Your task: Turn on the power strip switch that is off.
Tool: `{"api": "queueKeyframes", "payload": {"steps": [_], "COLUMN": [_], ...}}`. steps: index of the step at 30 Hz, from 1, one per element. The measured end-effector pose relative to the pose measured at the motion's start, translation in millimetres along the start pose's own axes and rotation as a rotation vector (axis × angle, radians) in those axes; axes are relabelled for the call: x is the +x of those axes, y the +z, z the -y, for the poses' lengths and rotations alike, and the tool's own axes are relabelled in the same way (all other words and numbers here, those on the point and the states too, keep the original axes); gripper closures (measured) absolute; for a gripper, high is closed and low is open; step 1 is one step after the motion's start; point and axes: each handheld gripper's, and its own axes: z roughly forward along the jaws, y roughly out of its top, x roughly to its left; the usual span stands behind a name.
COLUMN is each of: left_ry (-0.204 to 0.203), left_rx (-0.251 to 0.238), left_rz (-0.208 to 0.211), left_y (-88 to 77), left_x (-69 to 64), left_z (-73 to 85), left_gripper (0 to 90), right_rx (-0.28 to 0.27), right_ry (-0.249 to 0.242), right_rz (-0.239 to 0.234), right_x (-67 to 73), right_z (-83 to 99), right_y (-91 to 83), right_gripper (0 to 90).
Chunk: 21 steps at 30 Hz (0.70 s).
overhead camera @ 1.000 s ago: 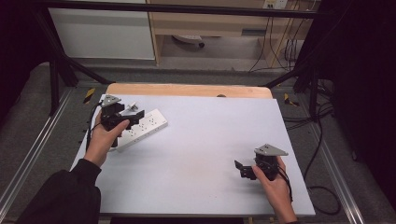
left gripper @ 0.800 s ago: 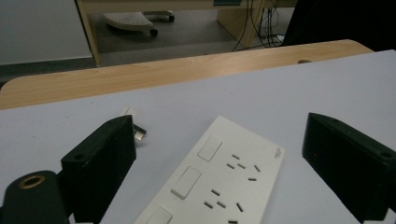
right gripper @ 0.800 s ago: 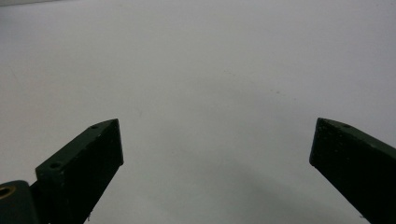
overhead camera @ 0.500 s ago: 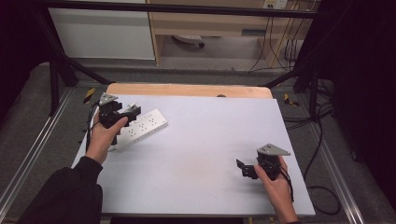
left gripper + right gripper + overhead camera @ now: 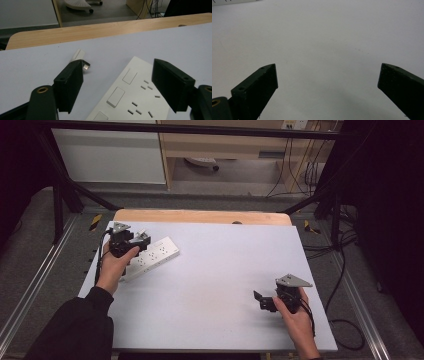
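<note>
Since a second ago the left gripper backed off toward the left edge. High view: white plastic power strip lies diagonal on the pale surface, left hand nearer; right gripper well apart.

Left gripper view: jaws spread, strip just ahead-right, small white USB plug beyond.

Right gripper view: jaws spread, empty.

Count on the tabletop: one white power strip near the left edge; one small white plug adapter beside it; two grippers, left and right.
</note>
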Motion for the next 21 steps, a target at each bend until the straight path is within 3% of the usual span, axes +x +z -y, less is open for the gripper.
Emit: {"api": "queueKeyframes", "payload": {"steps": [4, 10, 15, 21], "left_ry": [0.017, -0.008, -0.02, -0.042], "left_rx": [0.019, 0.055, 0.083, 0.095], "left_rz": [-0.016, -0.018, -0.029, -0.031], "left_y": [5.3, 11.8, 15.2, 16.8], "left_x": [-0.4, 2.4, 3.6, 5.8], "left_z": [2.3, 6.1, 8.4, 9.6], "left_gripper": [27.8, 25.8, 17.7, 16.5], "right_rx": [0.001, 0.002, -0.002, -0.004], "right_ry": [0.0, 0.007, 0.013, 0.014], "right_rz": [-0.001, 0.002, 0.001, 0.001], "right_x": [-0.2, -1.9, -2.7, -4.2], "right_z": [-0.1, 0.1, 0.4, 0.5], "right_y": [0.3, -1.0, -1.7, -2.2], "right_gripper": [3.2, 3.1, 3.1, 3.1]}}
